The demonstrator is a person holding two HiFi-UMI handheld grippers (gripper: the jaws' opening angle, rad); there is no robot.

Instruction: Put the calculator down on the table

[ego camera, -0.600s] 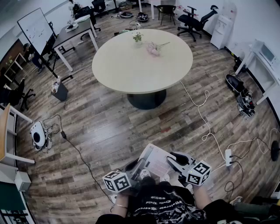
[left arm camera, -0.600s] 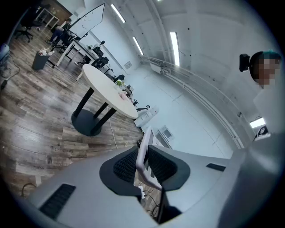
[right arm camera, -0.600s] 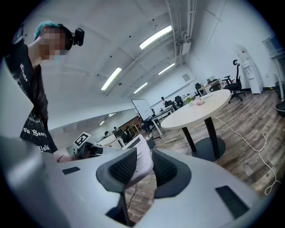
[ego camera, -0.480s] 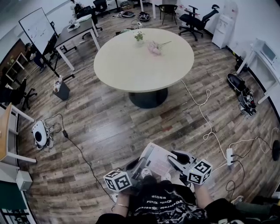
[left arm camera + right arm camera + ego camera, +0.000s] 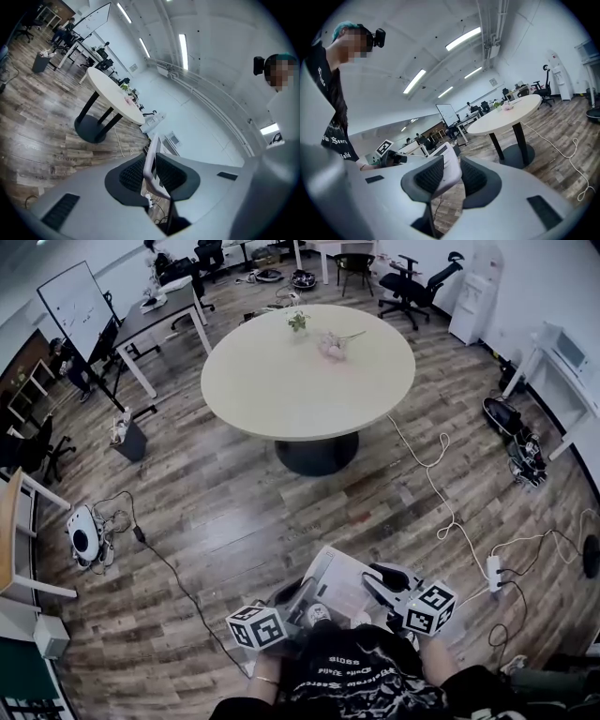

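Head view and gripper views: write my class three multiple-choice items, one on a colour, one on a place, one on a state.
1. The table top is: A black; B pale beige; C red.
2. The calculator is: A on the table; B on a chair; C held off the table between the left gripper and the right gripper.
3. The left gripper's jaws are: A wide apart and empty; B shut on the calculator's edge; C shut on nothing.
Key: 1 B, the head view shows a light top. 2 C, both grippers hold it well short of the table. 3 B, the left gripper view shows them closed against its thin edge.
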